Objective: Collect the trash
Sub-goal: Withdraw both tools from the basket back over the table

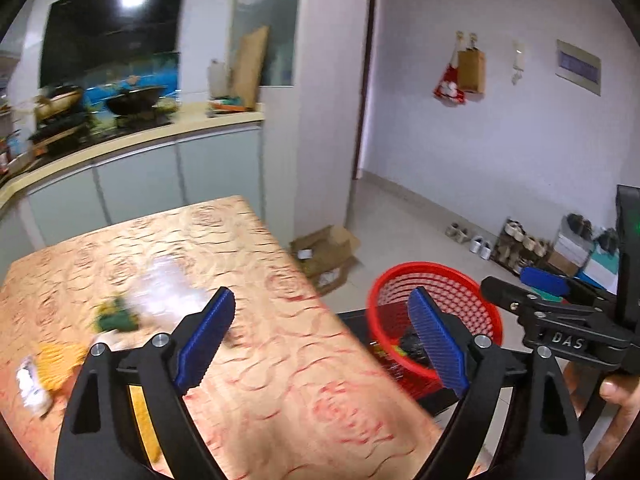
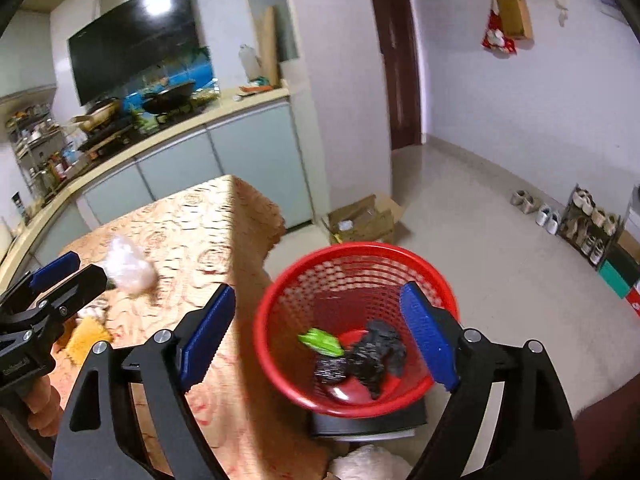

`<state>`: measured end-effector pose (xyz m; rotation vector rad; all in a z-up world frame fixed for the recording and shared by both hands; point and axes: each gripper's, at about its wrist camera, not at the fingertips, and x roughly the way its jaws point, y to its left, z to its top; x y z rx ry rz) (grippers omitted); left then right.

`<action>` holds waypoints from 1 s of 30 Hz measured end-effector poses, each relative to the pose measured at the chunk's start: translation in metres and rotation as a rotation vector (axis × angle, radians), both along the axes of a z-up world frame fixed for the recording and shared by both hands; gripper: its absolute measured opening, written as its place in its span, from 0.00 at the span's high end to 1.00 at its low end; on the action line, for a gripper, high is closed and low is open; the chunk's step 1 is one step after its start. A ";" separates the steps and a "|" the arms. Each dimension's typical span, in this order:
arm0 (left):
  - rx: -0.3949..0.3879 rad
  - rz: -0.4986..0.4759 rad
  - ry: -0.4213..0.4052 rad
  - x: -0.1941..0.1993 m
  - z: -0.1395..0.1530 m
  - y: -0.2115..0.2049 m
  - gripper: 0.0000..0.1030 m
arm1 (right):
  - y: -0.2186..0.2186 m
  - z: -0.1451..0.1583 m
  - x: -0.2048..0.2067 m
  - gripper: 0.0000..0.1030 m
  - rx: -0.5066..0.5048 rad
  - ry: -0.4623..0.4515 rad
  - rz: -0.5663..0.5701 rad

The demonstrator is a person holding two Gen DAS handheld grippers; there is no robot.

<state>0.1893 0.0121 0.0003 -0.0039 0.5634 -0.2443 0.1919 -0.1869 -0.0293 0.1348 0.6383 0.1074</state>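
Note:
A red mesh basket (image 2: 356, 264) stands to the right of the table and holds black crumpled trash (image 2: 372, 356) and a green scrap (image 2: 322, 342); it also shows in the left wrist view (image 1: 472, 292). My right gripper (image 2: 320, 336) is open and empty, just above the basket. My left gripper (image 1: 324, 336) is open and empty over the table's right edge. On the table (image 1: 256, 280) lie a green wrapper (image 1: 116, 314), a yellow wrapper (image 1: 60, 360) and a white wrapper (image 1: 30, 384). A clear plastic wad (image 2: 128, 264) lies on the table in the right wrist view.
A kitchen counter (image 1: 132, 142) with woks runs behind the table. An open cardboard box (image 1: 326, 254) sits on the floor past the table's corner. Shoes and a shoe rack (image 2: 588, 220) line the right wall. The basket rests on a dark stool (image 2: 368, 420).

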 end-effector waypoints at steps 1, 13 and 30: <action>0.002 0.024 -0.002 -0.004 0.002 0.010 0.16 | 0.006 0.002 -0.001 0.18 0.001 -0.005 0.009; 0.013 0.343 0.001 -0.044 0.006 0.157 0.16 | 0.096 0.014 -0.004 0.16 -0.004 -0.031 0.147; 0.061 0.629 0.067 -0.076 -0.027 0.273 0.16 | 0.132 0.008 0.007 0.16 -0.014 -0.010 0.200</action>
